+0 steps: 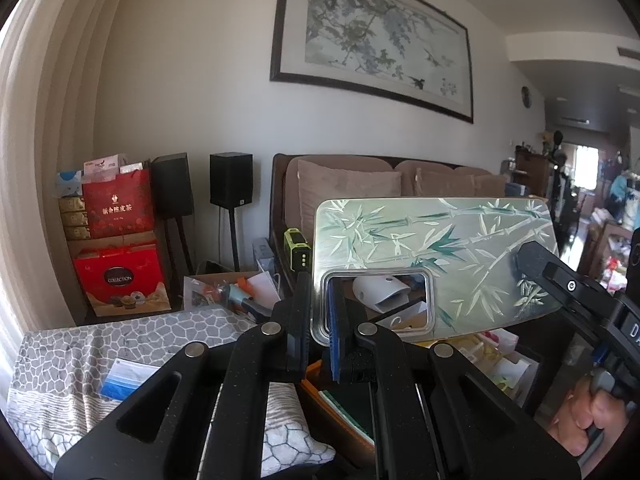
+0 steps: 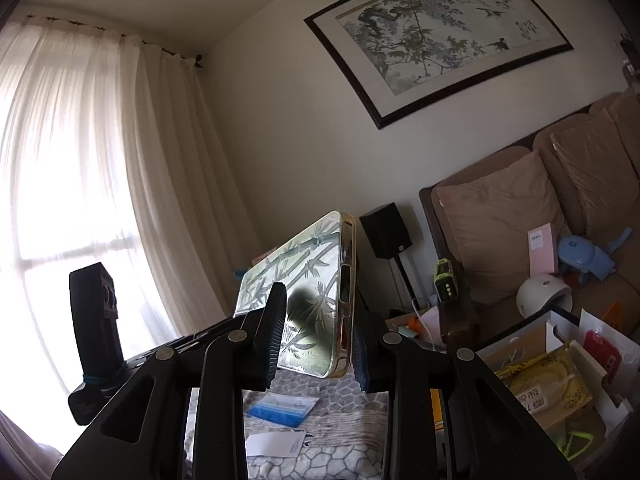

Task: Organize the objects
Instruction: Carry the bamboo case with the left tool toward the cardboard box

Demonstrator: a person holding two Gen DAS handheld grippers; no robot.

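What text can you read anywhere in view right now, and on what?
"COLLECTION": lower red gift box.
Gold Chinese characters on the upper red gift bag: too blurred to read with confidence.
"D": partial letter on the right gripper's body.
Dark Chinese characters on the yellow packet: upside down, unreadable.
Pink box on the sofa: print too small.
Phone case: bamboo pattern, no text.

The right hand-held gripper point(image 2: 316, 332) hides the near end of the phone case point(image 2: 308, 292), the red gift bag point(image 1: 119, 204) covers boxes behind it, and the far-right room blurs.
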